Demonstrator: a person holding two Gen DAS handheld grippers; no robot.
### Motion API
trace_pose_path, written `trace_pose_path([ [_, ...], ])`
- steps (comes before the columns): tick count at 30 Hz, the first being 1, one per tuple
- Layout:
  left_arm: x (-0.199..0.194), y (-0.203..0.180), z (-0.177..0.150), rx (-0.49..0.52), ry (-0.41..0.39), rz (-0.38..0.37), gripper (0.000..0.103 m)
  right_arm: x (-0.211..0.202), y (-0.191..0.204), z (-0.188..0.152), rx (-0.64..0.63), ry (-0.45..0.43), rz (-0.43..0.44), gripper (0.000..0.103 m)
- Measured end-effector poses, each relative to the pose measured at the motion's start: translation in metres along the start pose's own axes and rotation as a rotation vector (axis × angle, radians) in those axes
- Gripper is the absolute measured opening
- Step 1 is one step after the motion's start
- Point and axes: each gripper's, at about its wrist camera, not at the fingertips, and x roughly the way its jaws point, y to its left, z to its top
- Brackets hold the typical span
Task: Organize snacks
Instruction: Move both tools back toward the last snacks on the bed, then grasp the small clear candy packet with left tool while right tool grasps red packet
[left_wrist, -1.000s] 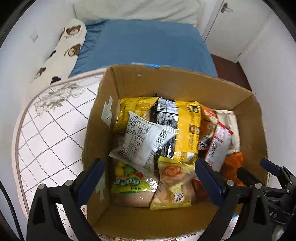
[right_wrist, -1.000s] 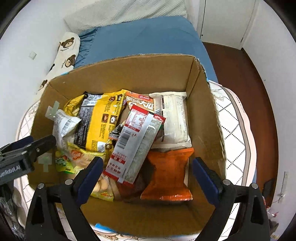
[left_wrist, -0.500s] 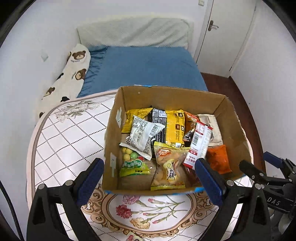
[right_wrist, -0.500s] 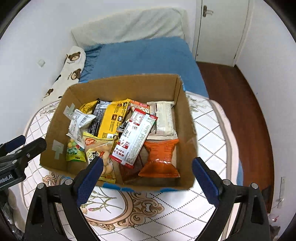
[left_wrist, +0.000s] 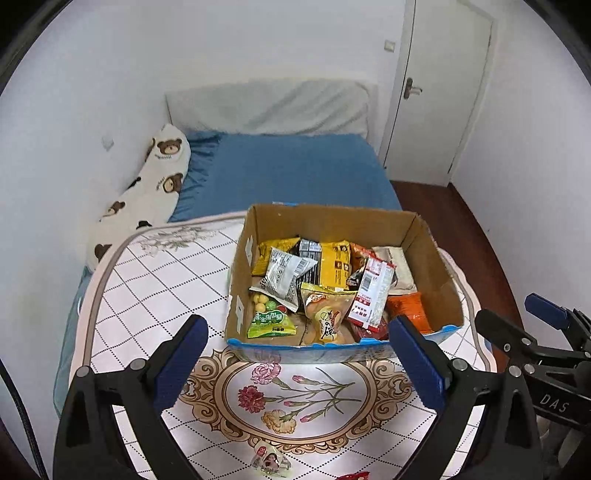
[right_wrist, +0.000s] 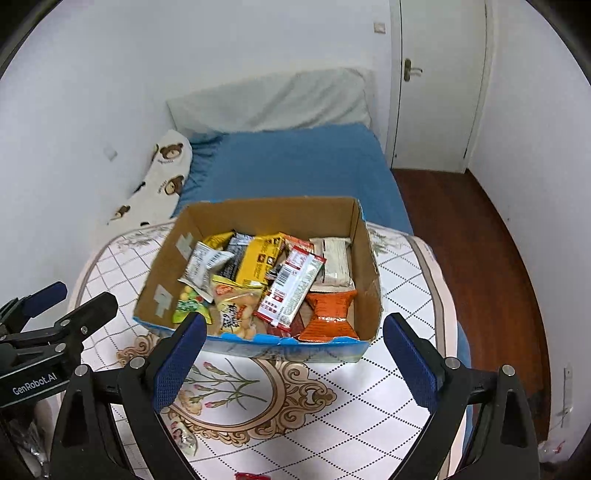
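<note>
A cardboard box (left_wrist: 432, 266) (right_wrist: 365, 266) sits on a patterned table, filled with several snack packets: a green candy bag (left_wrist: 271, 319), a yellow packet (left_wrist: 334, 264), a red-and-white packet (right_wrist: 291, 291) and an orange bag (right_wrist: 330, 312). My left gripper (left_wrist: 299, 360) hovers open on the near side of the box, holding nothing. Level with it, my right gripper (right_wrist: 293, 360) is also open and empty. A small wrapped sweet (left_wrist: 269, 461) lies on the table at the near edge, below the left gripper. A red wrapper (right_wrist: 253, 475) peeks in at the bottom edge.
The table has a quilted cover (left_wrist: 155, 280) with a floral medallion (left_wrist: 295, 391). Behind it stands a blue bed (left_wrist: 291, 173) with a bear-print pillow (left_wrist: 147, 195). A white door (right_wrist: 439, 85) and dark wood floor (right_wrist: 469, 236) lie to the right.
Both grippers have pulled up and back from over the box, which now looks smaller and farther away. The table's near part and the room have come into view.
</note>
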Motion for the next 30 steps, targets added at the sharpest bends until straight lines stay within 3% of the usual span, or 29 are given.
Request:
trace_pose_path([
  [6,-0.022,-0.001,-0.012,0.013,-0.033,0.010,0.100,-0.022,-0.002,-0.018,0.054,-0.015,0.033,0.098],
  [11,-0.015,0.003,-0.036,0.025,0.024,0.017,0.100,-0.008,-0.004,-0.052,0.111,0.100,0.098,0.098],
  [15,0.010,0.016,-0.078,0.038,0.139,0.059,0.100,0.034,-0.005,-0.112,0.175,0.310,0.178,0.098],
  [20,0.052,0.046,-0.141,0.022,0.338,0.123,0.100,0.098,0.002,-0.200,0.256,0.595,0.237,0.098],
  [23,0.075,0.063,-0.177,0.013,0.448,0.166,0.100,0.124,0.008,-0.242,0.283,0.708,0.248,0.098],
  [27,0.096,0.080,-0.207,-0.048,0.551,0.149,0.100,0.143,0.015,-0.270,0.254,0.764,0.218,0.098],
  [30,0.107,0.085,-0.216,-0.088,0.584,0.113,0.100,0.150,0.019,-0.280,0.234,0.768,0.206,0.085],
])
